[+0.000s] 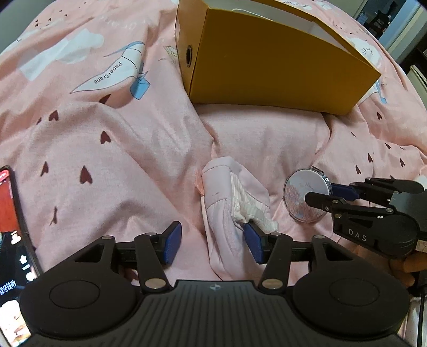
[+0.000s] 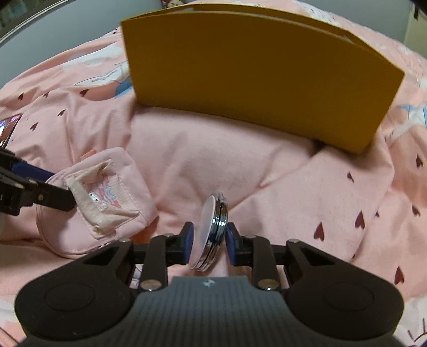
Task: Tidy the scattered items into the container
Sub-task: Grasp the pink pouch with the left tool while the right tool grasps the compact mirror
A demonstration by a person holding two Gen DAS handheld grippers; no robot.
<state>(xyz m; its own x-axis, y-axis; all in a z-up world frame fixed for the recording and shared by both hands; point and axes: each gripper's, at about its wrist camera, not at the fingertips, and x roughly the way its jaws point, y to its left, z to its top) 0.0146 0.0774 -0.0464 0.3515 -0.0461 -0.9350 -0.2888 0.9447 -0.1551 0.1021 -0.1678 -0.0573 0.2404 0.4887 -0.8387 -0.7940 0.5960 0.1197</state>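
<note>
A yellow cardboard box, open at the top, stands on the pink bedding at the back; it also shows in the right wrist view. A pale pink cloth pouch lies in front of it. My left gripper is open, with the pouch's near end between its fingers and against the right pad. My right gripper is shut on a round compact mirror, held on edge above the bedding. The mirror and right gripper also show in the left wrist view. The pouch lies left in the right wrist view.
A phone with a lit screen lies at the left edge on the bedding. The rumpled pink duvet with heart prints covers the whole surface. A dark room opening shows at the far right.
</note>
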